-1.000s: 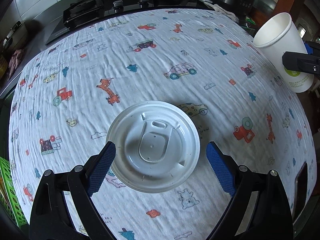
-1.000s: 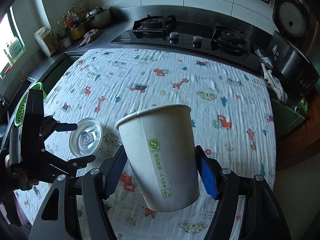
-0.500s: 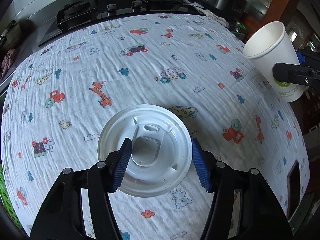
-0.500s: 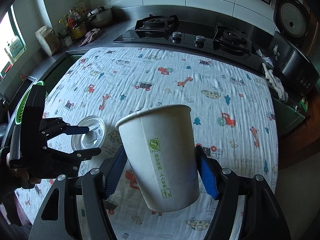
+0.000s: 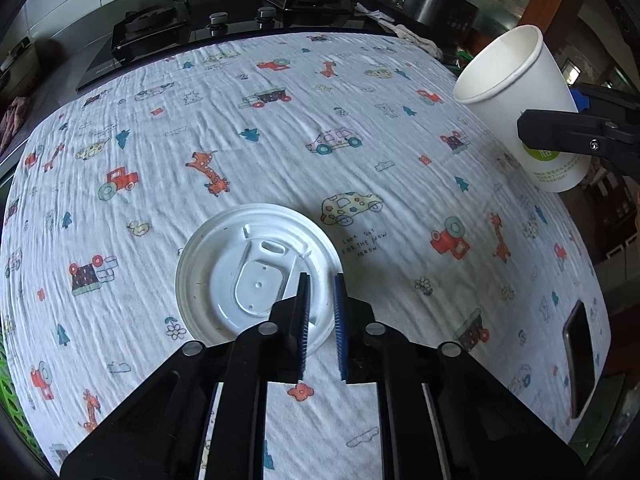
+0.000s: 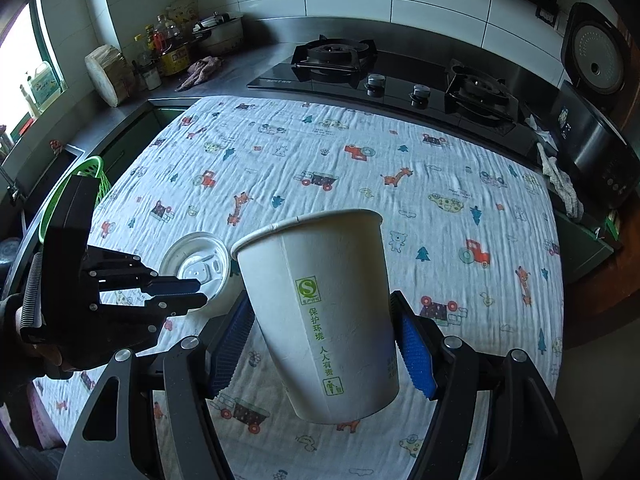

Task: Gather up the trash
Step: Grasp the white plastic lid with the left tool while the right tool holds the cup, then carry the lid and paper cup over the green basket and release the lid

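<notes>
A white plastic cup lid lies upside down on the cartoon-print cloth. My left gripper is shut on the lid's right rim, which shows as a thin strip between the blue pads. From the right wrist view the same lid sits at the tips of the left gripper, which a gloved hand holds. My right gripper is shut on a white paper cup with green print, held upright above the cloth. That cup appears at the far right of the left wrist view.
A black gas hob runs along the cloth's far edge, with a dark rice cooker and a rag at the right. A green basket stands off the left edge. A dark phone lies near the cloth's right edge.
The left jaws went from wide open around the lid to shut on its right rim, the gripper having shifted right across the lid. The right gripper kept its hold on the cup.
</notes>
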A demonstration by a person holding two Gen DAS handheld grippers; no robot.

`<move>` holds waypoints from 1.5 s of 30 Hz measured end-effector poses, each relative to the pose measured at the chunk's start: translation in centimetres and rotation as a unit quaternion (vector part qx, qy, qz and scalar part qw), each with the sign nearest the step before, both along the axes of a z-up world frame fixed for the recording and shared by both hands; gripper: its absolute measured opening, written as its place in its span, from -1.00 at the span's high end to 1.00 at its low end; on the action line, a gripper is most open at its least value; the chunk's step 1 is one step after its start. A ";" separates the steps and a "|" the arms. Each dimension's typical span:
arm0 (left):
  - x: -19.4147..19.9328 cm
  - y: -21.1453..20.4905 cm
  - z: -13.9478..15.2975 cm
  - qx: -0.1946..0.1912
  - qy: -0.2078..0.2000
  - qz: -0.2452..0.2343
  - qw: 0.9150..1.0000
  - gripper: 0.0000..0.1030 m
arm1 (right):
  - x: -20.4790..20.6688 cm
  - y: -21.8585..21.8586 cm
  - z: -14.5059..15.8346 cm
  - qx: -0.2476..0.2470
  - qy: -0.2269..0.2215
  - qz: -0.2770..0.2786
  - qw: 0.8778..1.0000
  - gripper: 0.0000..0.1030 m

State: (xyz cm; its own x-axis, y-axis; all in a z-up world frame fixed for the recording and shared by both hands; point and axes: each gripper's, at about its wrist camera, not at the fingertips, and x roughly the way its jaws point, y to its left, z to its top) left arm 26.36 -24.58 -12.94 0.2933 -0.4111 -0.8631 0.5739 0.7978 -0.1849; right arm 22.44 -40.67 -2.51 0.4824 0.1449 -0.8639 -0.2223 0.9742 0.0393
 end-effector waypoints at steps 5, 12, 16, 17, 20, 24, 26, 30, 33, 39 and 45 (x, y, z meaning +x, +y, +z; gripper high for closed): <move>-0.8 -0.4 0.1 0.009 -0.002 -0.015 1.000 0.61 | -0.2 0.8 -0.1 0.001 0.000 0.006 1.000 -0.28; 0.1 0.7 1.3 0.018 -0.030 0.015 0.999 -0.46 | -0.4 0.4 -0.3 0.003 0.003 0.003 1.000 -0.28; 1.0 0.7 0.8 0.032 -0.029 0.016 0.999 -0.63 | -0.3 0.1 -0.4 0.009 0.003 0.000 1.000 -0.28; 1.2 0.7 0.6 0.032 -0.026 0.015 0.999 -0.69 | -0.3 0.1 -0.4 0.010 0.002 -0.001 1.000 -0.29; 1.3 0.3 0.1 0.037 -0.023 0.006 0.999 -0.76 | -0.2 -0.1 -0.7 0.014 0.004 0.001 1.000 -0.29; 1.4 -0.3 -0.6 0.052 -0.023 0.000 0.998 -0.80 | -0.1 -0.1 -1.0 0.014 0.008 0.000 1.000 -0.29; 1.7 -0.3 -1.0 0.056 -0.019 0.002 0.998 -0.80 | 0.0 -0.2 -1.2 0.015 0.009 0.000 1.000 -0.29; 2.1 -0.2 -1.5 0.057 -0.015 0.005 0.998 -0.79 | 0.0 -0.2 -1.3 0.016 0.010 0.000 1.000 -0.29; 2.1 -0.3 -1.9 0.056 -0.009 0.004 0.998 -0.77 | 0.1 -0.1 -1.3 0.015 0.010 0.001 1.000 -0.29; 2.0 0.2 -1.7 0.042 -0.012 0.006 0.999 -0.45 | 0.0 0.4 -1.3 0.013 0.010 0.004 1.000 -0.29; 1.3 0.2 -0.9 0.032 -0.017 -0.004 0.999 -0.16 | -0.1 1.3 -1.0 0.012 0.007 0.010 1.000 -0.29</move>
State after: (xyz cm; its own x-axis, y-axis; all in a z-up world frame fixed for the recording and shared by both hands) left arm 27.70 -24.38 -13.88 0.3198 -0.3581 -0.8772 0.5856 0.8025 -0.1141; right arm 22.32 -39.32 -3.46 0.4674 0.1753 -0.8665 -0.2405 0.9684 0.0662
